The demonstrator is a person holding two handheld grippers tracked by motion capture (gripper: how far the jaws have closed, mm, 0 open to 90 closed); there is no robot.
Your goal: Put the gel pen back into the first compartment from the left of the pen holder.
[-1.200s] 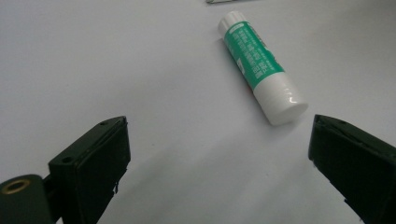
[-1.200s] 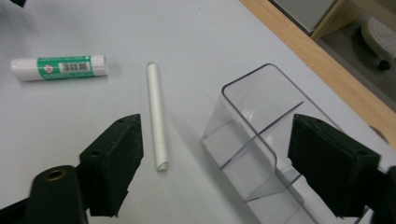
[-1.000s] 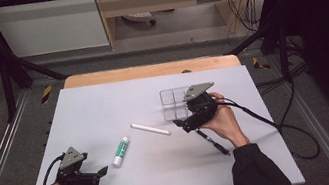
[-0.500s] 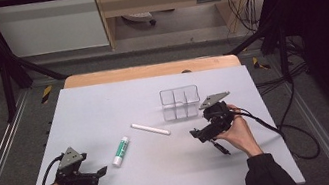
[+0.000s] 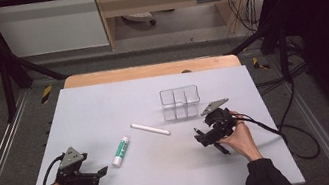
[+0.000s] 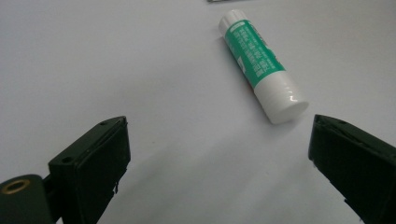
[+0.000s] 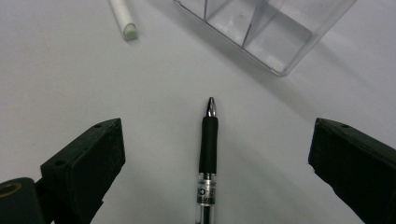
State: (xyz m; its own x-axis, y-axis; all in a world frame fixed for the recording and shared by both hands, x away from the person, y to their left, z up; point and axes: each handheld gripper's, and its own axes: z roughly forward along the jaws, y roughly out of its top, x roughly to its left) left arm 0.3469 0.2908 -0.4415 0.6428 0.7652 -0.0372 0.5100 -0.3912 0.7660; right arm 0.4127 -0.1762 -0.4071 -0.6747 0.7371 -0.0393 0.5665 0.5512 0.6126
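Straddling the pen (image 7: pixel 208 154) with my right gripper (image 7: pixel 212 163), I hold the jaws wide apart and empty; the pen lies flat on the table (image 5: pixel 103 102) midway between them, tip toward 12 o'clock in the right gripper view. The clear divided holder (image 7: pixel 275 32) stands upright at 1 o'clock from the tip, near but apart. A white stick (image 7: pixel 122 16) lies at 11 o'clock, well apart.

Risk 1: the pen barrel is round and smooth. If I close with one jaw arriving first, I judge that the pen will roll or skid sideways instead of seating between the jaws.

Risk 2: the pen runs along the gripper axis. A grip near the rubber sleeve would leave a long unsupported tail, which may pivot when lifted.

Risk 3: the holder looks light. A pen end striking its rim during insertion could push or tip it.

My left gripper (image 6: pixel 215 154) also stands wide open and empty, resting low over the table. The glue stick (image 6: pixel 261 63) lies at 1 o'clock from it, cap end nearest, close to the right-hand jaw but not touching. If I advance that hand carelessly, the jaw could knock the tube and set it rolling.

In the high view, the right gripper (image 5: pixel 206 138) sits at 5 o'clock from the holder (image 5: pixel 180 102).
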